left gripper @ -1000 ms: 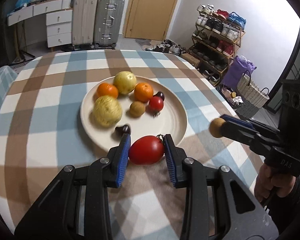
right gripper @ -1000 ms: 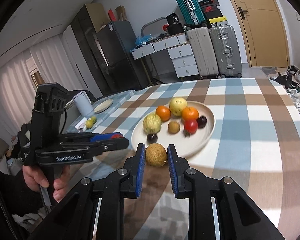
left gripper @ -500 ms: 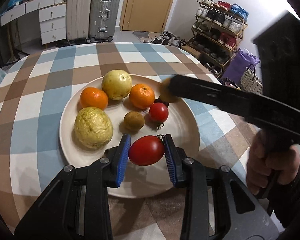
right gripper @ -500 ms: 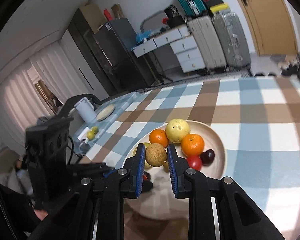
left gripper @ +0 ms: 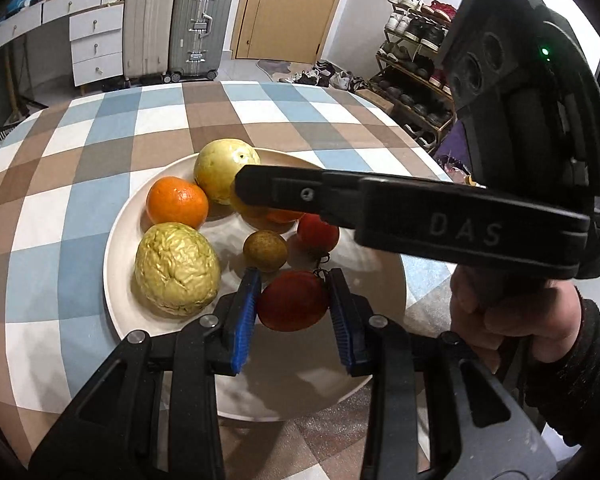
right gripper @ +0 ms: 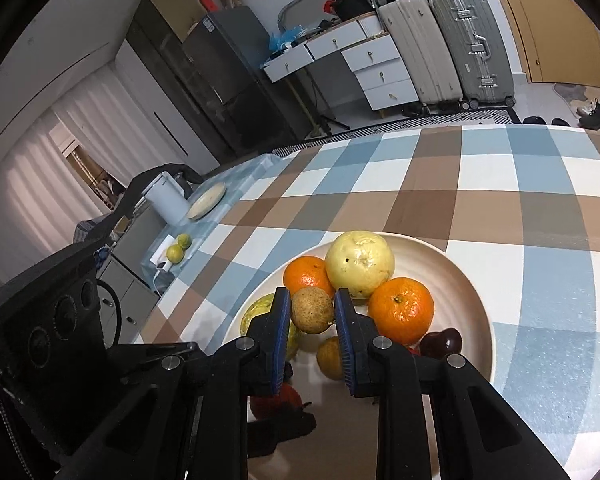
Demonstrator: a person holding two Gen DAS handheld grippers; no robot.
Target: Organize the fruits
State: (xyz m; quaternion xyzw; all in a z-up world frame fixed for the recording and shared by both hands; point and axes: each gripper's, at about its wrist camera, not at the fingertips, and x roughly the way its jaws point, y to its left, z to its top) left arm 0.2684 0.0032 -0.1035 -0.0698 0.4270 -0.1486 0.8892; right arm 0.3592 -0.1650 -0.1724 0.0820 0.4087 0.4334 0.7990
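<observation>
A cream plate [left gripper: 118, 236] [right gripper: 472, 276] on the checked tablecloth holds several fruits: a wrinkled yellow-green fruit [left gripper: 176, 268], two oranges [left gripper: 177, 202] [right gripper: 401, 309], a pale yellow round fruit [left gripper: 224, 170] [right gripper: 359, 264], a small brown fruit [left gripper: 265, 251], a small tomato [left gripper: 318, 234] and a dark plum [right gripper: 440, 343]. My left gripper [left gripper: 293, 300] is shut on a large red tomato [left gripper: 293, 300] over the plate's near part. My right gripper [right gripper: 313, 312] is shut on a small brown round fruit [right gripper: 313, 311] above the plate's middle; it crosses the left wrist view as a black bar [left gripper: 400, 208].
A hand [left gripper: 512, 312] in a dark sleeve grips the right gripper's handle. The left gripper's body [right gripper: 48, 344] fills the lower left of the right wrist view. Beyond the table's left edge stand a white kettle [right gripper: 166, 196], a small plate and two green fruits [right gripper: 179, 248]. Suitcases and a shoe rack line the walls.
Both grippers moved forward over the plate with their fruits. The right gripper swung in from the table's right side across the plate, and now covers part of the far fruits in the left wrist view.
</observation>
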